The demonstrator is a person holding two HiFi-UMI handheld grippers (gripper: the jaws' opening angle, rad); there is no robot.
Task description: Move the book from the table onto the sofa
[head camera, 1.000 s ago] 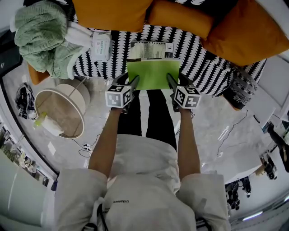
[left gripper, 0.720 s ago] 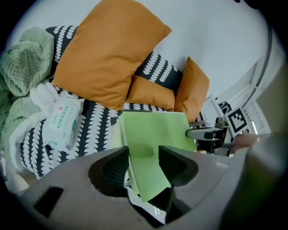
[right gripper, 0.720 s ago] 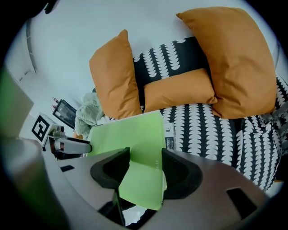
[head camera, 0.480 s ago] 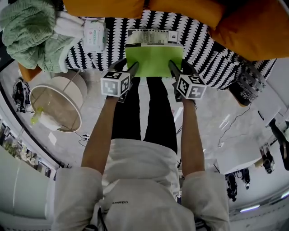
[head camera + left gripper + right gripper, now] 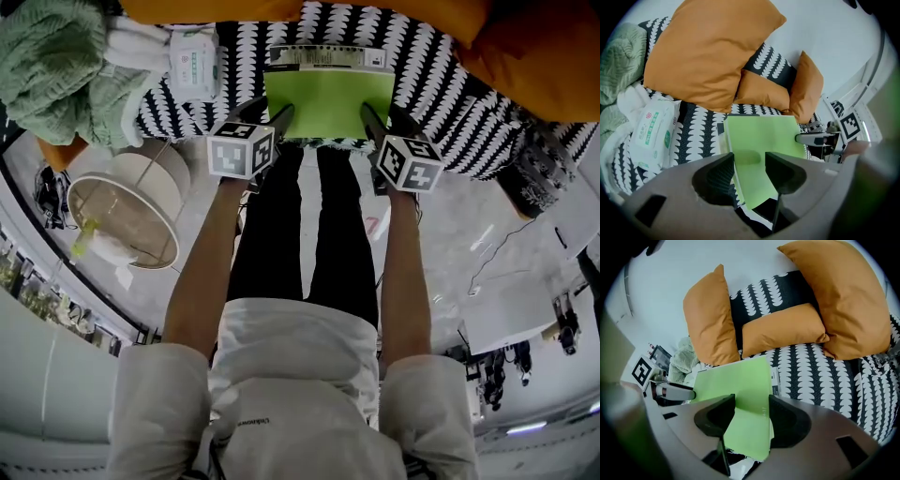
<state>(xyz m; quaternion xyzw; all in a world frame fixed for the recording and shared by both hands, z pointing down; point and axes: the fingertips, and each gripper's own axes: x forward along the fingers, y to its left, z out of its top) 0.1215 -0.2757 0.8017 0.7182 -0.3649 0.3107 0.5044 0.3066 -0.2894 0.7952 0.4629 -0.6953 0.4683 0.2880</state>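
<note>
Sofa seat [image 5: 441, 80] now lies under most of the green book [image 5: 328, 98] as we carry it forward, left gripper [image 5: 272, 114] and right gripper [image 5: 382, 117] each clamping a near corner; set-down looks next.

Lime-green book [image 5: 328, 101], held level, over front edge of patterned sofa [image 5: 441, 84]

The book [image 5: 328, 98] is seen at the sofa's [image 5: 441, 80] front edge, flanked by the left gripper [image 5: 267, 114] and right gripper [image 5: 386, 120] (one per side), cushions [image 5: 708, 51] behind, wipes pack [image 5: 192, 58] and blanket [image 5: 52, 66] leftward.
</note>
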